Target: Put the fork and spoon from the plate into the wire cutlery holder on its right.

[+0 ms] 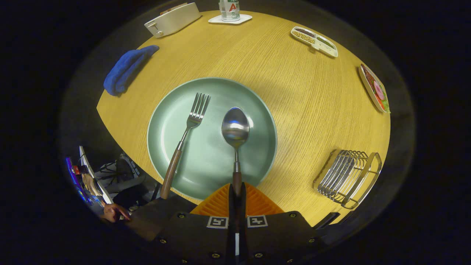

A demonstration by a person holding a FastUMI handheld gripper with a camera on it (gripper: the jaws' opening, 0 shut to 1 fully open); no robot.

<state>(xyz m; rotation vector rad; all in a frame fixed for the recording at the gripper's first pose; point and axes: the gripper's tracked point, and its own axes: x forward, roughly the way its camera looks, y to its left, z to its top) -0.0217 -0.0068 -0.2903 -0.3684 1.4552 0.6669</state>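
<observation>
1. Orange fingers (254, 200) nearly together, pinched on the spoon's wooden handle end; gripper (237, 191) at the near rim of the plate.
2. Spoon (235, 129) lies on the green plate (220, 173), bowl pointing away, handle running back between the fingers.
3. Fork (187, 136) lies on the plate left of the spoon, tines away, wooden handle overhanging the near-left rim.
4. Wire cutlery holder (347, 178) stands on the wooden table (312, 103), right of the plate, apart from it.
5. Blue cloth (127, 68) far left; white toaster (173, 19), bottle on a coaster (229, 10), snack tray (314, 40) and food plate (374, 88) along the far edge.
6. A person's hand (112, 212) shows below the table edge, left of the gripper.
</observation>
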